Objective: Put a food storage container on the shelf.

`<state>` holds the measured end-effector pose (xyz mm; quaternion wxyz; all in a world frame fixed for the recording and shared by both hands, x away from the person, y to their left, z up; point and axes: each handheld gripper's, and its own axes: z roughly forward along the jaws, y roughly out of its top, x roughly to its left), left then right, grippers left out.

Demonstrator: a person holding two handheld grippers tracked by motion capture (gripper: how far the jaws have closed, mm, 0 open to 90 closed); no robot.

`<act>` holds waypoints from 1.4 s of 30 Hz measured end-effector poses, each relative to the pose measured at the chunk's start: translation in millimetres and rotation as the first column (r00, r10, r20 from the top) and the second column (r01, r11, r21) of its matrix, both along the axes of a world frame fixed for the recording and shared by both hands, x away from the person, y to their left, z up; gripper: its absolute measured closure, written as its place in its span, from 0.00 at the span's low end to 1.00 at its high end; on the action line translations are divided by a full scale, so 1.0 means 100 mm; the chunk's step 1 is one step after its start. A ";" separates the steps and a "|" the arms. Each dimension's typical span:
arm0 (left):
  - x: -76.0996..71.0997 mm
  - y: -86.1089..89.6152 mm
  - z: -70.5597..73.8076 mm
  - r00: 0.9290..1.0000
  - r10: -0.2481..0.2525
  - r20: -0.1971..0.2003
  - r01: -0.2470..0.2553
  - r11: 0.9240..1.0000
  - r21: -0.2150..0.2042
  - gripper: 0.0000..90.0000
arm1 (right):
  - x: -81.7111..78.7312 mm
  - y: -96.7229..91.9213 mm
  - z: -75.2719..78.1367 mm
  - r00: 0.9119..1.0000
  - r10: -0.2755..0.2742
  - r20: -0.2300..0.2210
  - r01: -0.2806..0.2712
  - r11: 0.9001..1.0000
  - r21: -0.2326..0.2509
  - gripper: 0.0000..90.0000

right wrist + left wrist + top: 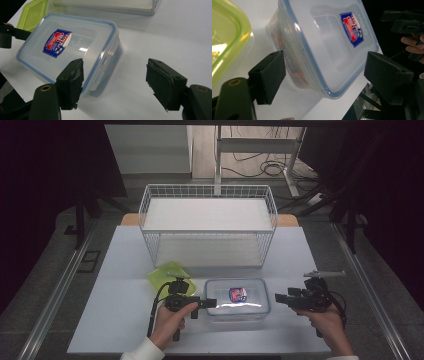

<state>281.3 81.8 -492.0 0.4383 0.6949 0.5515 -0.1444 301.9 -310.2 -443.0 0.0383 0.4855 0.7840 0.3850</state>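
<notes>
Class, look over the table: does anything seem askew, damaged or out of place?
The right gripper pads look frayed and chipped at their edges. The clear lidded container sits square and shut, and nothing has spilled.

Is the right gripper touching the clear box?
Apart. In the high view, bare table shows between the right gripper and the clear box; its jaws stand open.

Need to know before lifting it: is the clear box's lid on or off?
On: the blue-rimmed lid covers the clear box, its sticker facing up.
</notes>
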 end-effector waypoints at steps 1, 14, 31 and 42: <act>0.00 0.00 -0.01 1.000 -0.003 0.001 0.003 1.000 0.009 0.21 | 0.00 0.00 0.00 1.000 0.000 -0.001 0.000 1.000 -0.001 0.34; 0.07 -0.09 -0.10 1.000 -0.014 -0.009 0.014 1.000 0.010 0.22 | 0.00 -0.01 -0.01 1.000 0.003 0.003 -0.003 1.000 -0.012 0.34; 0.10 -0.16 -0.17 1.000 -0.023 -0.011 0.023 1.000 0.002 0.21 | 0.00 -0.02 -0.01 1.000 -0.003 0.004 0.003 1.000 -0.013 0.34; 0.09 -0.09 -0.19 1.000 0.000 -0.029 -0.001 1.000 -0.029 0.32 | 0.06 0.06 -0.08 0.998 0.030 -0.049 -0.027 0.997 0.069 0.32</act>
